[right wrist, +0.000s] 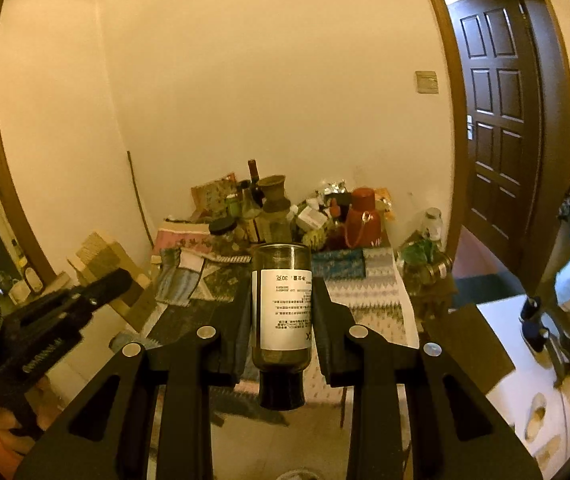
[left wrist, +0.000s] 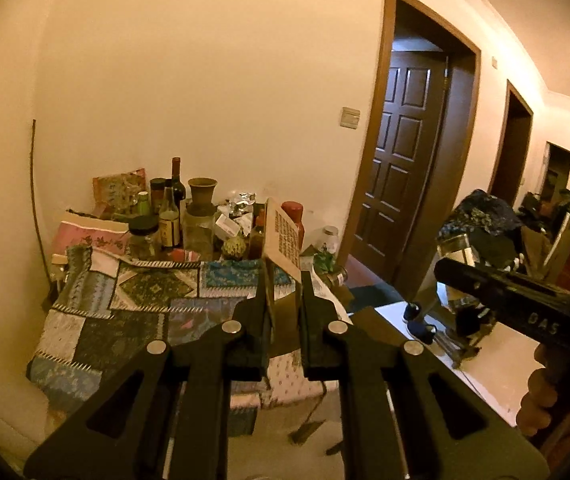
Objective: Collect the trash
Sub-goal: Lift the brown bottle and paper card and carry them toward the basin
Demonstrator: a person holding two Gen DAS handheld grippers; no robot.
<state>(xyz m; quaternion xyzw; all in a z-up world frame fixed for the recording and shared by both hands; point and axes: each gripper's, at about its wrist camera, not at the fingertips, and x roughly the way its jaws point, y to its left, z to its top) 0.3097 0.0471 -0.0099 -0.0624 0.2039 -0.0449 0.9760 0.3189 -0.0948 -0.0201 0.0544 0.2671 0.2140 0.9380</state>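
Note:
My left gripper (left wrist: 283, 280) is shut on a flat cardboard box (left wrist: 283, 238) with printed text, held up in front of the table (left wrist: 125, 320). My right gripper (right wrist: 282, 288) is shut on a small brown glass bottle (right wrist: 282, 304) with a white label and a dark cap, held with its base pointing forward. The table has a patchwork cloth (right wrist: 213, 284). The right gripper also shows in the left wrist view (left wrist: 525, 300), to the right. The left gripper shows in the right wrist view (right wrist: 45, 320), to the left.
Bottles, jars, a brown vase (left wrist: 202, 196), a red flask (right wrist: 362, 218) and foil wrappers crowd the table's back by the wall. A dark wooden door (left wrist: 405, 160) stands right. A cluttered stand (left wrist: 477, 232) and white furniture (left wrist: 485, 352) lie right. Boards (right wrist: 105, 264) lean at left.

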